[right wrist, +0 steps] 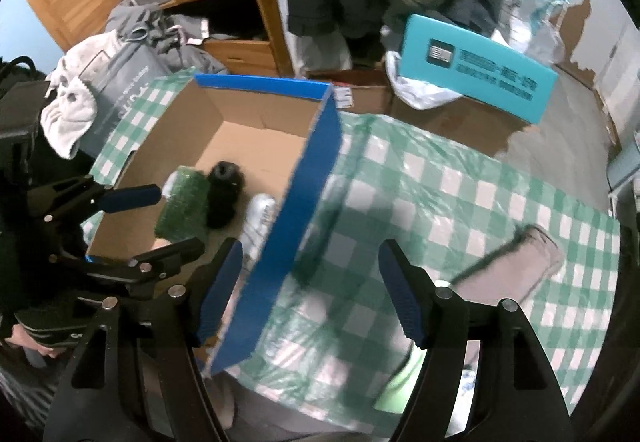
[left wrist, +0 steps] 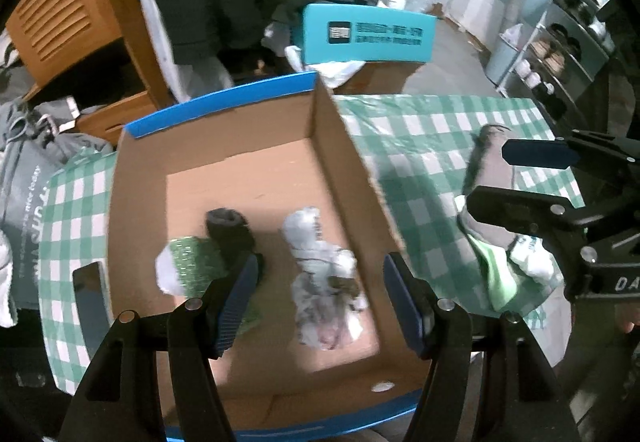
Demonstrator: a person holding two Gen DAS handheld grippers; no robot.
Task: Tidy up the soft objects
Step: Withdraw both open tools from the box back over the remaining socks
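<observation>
Nearest me, my left gripper [left wrist: 320,302] hangs agape and empty over the cardboard box [left wrist: 340,145], where a green sock [left wrist: 188,262], a black roll [left wrist: 232,230] and a grey-white bundle [left wrist: 324,282] lie. Right of the box, my right gripper [right wrist: 310,294] gapes empty above the checked cloth [right wrist: 460,193]; a grey sock [right wrist: 520,262] lies further right

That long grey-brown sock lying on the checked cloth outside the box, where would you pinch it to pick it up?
Probably mid-length. The grey-brown sock lies flat and stretched out on the checked cloth, so the open right gripper could come down from above, jaws across its narrow width. Its near end meets a green-and-white sock, best avoided.
</observation>
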